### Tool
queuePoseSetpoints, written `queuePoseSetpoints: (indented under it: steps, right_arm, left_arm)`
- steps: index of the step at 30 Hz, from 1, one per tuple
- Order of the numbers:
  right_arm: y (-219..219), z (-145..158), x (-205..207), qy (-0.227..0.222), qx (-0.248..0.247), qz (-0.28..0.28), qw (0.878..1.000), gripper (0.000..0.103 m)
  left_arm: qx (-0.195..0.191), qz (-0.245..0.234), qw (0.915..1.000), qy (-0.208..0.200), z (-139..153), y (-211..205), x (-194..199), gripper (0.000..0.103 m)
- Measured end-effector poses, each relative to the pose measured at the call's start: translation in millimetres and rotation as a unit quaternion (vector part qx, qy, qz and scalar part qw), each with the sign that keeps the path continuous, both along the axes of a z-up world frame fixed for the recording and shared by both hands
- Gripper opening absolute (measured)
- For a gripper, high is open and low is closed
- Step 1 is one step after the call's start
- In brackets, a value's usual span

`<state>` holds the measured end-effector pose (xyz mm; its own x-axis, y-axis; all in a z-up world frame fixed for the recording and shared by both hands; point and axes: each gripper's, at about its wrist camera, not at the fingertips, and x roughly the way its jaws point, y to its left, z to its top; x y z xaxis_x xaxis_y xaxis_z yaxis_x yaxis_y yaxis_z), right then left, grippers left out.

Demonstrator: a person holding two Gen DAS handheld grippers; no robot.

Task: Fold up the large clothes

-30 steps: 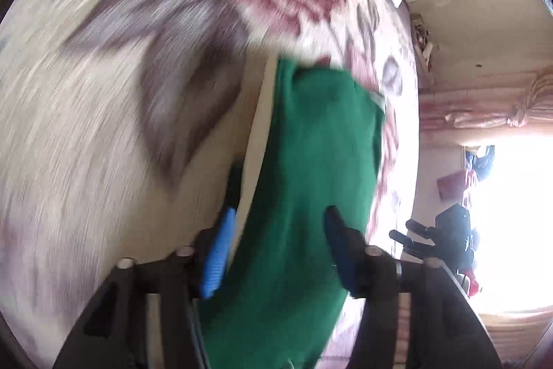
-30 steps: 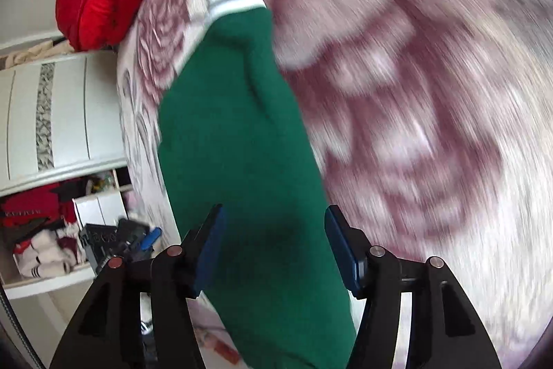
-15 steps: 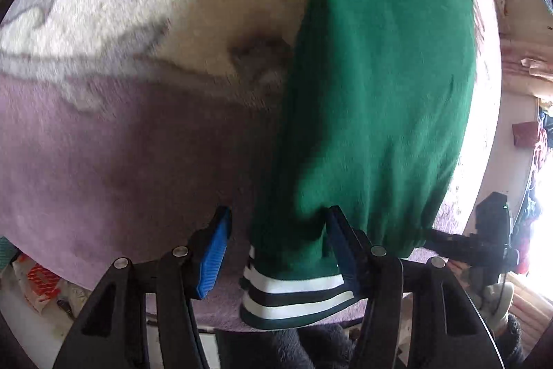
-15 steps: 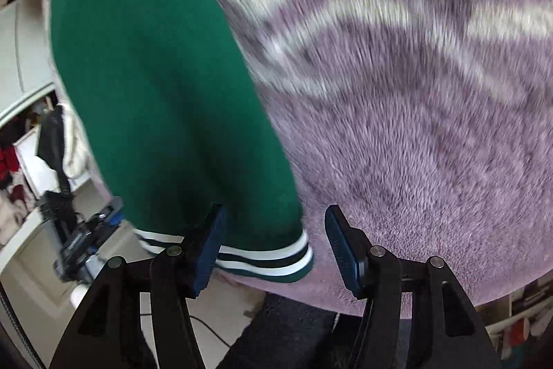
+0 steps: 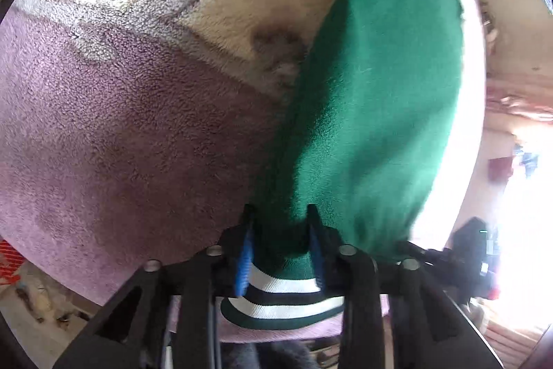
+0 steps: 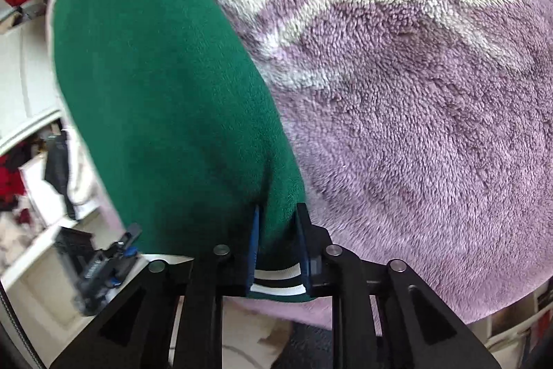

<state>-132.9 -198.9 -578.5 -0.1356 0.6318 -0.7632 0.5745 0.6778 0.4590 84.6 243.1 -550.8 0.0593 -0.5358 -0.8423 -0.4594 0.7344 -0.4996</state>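
Between each gripper's narrowed fingers, left gripper [image 5: 280, 232] and right gripper [image 6: 277, 230] pinch the green garment's [image 5: 373, 113] striped hem.

The green garment [image 5: 373, 113] I hold is matt, soft fleece cloth, its striped hem [image 5: 283, 303] ribbed knit. The blanket [image 6: 432, 127] under it is shaggy plush. My left gripper [image 5: 278, 241] looks like matt black plastic with metal rivets.
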Motion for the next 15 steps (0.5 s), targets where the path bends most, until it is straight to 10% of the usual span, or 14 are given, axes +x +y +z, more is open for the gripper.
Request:
queuePoseSetpoints:
  steps: [2,9,15]
  right_arm:
    - [-12.2,1.9,-5.5,-0.021,0.032,-0.009,0.999,0.068]
    - [-6.1,-53.1,-10.3,-0.060,0.121,-0.002,0.991,0.100]
    - [21.8,-62.3,-1.7,-0.096,0.202,-0.004,0.975,0.079]
  left_arm:
    - [-0.025,0.001,0.9996,-0.012,-0.9,7.6,-3.3,0.059]
    - [-0.054,-0.006,0.9985,0.001,-45.8,4.7,8.9,0.073]
    - [-0.050,-0.009,0.9984,-0.027,-56.1,-10.1,16.4,0.079]
